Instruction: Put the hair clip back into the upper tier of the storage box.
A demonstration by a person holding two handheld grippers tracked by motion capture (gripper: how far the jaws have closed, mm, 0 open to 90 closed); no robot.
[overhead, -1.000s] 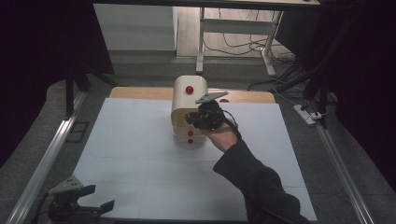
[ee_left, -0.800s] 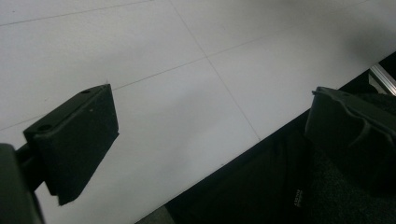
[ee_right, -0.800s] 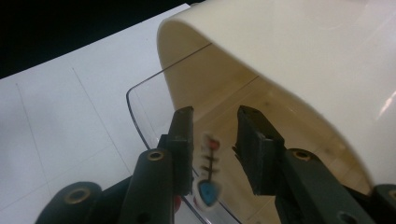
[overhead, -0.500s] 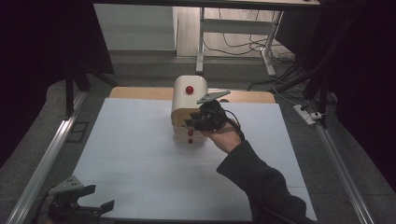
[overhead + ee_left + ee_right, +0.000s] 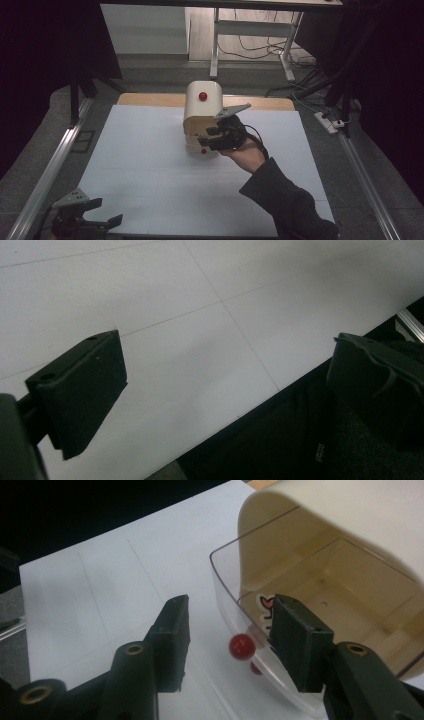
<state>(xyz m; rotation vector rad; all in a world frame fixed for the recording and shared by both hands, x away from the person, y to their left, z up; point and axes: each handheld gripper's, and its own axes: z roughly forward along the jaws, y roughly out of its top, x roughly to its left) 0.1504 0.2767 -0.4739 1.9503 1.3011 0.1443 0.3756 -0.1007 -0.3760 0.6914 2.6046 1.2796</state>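
A cream box with a rounded top stands at the back middle of the white table. It has one red knob on top and another low on its front. In the right gripper view a clear curved front panel carries the low red knob, and the cream inside shows behind it. My right gripper sits at the box's front. Its jaws have just been opening and grip nothing; the knob lies just beyond them. My left gripper stays open over the table's near left edge.
Metal rails run along both sides of the table. A wooden strip borders its far edge. Table legs and cables lie on the floor behind. A power strip lies at the right.
The right hand has drawn back slightly from the box front toward the near side, and its jaws have spread apart. The left gripper has stayed still.
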